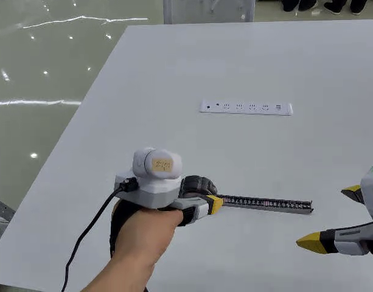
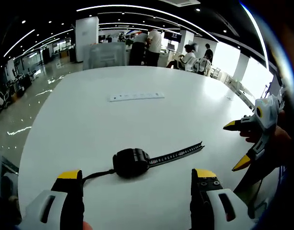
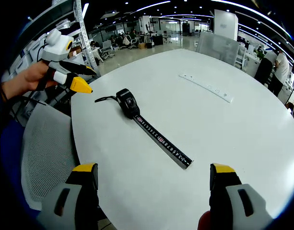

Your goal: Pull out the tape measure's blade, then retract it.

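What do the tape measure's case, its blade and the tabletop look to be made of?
The case looks like matte black plastic or rubber: no glare. The blade seems thin metal, dark with pale printed numerals, lying flat and straight. The tabletop is smooth white, probably laminate, with a faint sheen.

Grips the left claw [image 1: 207,207] in the left hand [image 1: 143,234], fingers wrapped round the handle, forearm [image 1: 116,274] rising from the near edge of the table close to its left corner. Points it rightward along that edge, jaws parted and empty. Holds the right claw [image 1: 329,217] further along the near edge toward the right corner, raised off the table, yellow tips aimed left at the other claw and well apart from it, jaws spread wide and empty. Closes the right hand [image 2: 276,143] on the handle behind it
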`<state>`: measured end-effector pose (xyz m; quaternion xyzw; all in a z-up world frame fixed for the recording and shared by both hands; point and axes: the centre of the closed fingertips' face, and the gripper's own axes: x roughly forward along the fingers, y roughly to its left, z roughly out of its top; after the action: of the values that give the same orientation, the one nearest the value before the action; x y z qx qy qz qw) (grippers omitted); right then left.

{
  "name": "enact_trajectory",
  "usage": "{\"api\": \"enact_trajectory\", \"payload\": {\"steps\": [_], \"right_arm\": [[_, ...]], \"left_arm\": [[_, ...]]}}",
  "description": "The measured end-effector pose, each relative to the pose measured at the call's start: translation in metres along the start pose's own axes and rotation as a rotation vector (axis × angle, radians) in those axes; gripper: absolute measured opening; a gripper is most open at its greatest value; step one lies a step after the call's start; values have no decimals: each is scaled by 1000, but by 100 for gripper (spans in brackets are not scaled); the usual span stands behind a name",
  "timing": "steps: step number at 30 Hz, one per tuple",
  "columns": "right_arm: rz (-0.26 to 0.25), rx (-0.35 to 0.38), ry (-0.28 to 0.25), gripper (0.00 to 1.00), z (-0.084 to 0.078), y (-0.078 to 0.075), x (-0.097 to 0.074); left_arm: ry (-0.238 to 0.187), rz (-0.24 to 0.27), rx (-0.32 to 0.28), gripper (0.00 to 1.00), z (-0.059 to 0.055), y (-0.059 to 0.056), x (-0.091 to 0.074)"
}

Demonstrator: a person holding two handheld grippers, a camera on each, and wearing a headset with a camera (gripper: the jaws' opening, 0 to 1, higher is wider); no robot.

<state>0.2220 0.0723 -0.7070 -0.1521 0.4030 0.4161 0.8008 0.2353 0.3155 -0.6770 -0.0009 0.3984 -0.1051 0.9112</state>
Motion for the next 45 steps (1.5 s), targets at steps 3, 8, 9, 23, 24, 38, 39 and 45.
{"api": "enact_trajectory", "payload": {"steps": [3,8,9,23,24,38,39,45], "right_arm": [[5,-5,10,93,-1,-4,5],[12,-11,20,93,-2,-8,11],[13,-10,23,93,-3,-9,12],[27,-28,76,91,-21,-20,29],[25,-31,81,91,-22,-21,30],[37,-80,111,86,-24,-36,48],[39,-87,115,86,-24,-37,50],[71,-133,147,85,-29,-41,61]], "left_arm": [[2,1,-11,90,0,1,6],[-22,-1,-34,88,1,2,14],[-29,-2,-42,88,1,2,16],[-13,18,-50,86,-12,7,42],[-23,15,-51,86,-12,6,44],[-7,38,-47,85,-17,11,69],[-6,38,-55,85,-17,11,71],[-1,43,-65,83,-21,13,82]]}}
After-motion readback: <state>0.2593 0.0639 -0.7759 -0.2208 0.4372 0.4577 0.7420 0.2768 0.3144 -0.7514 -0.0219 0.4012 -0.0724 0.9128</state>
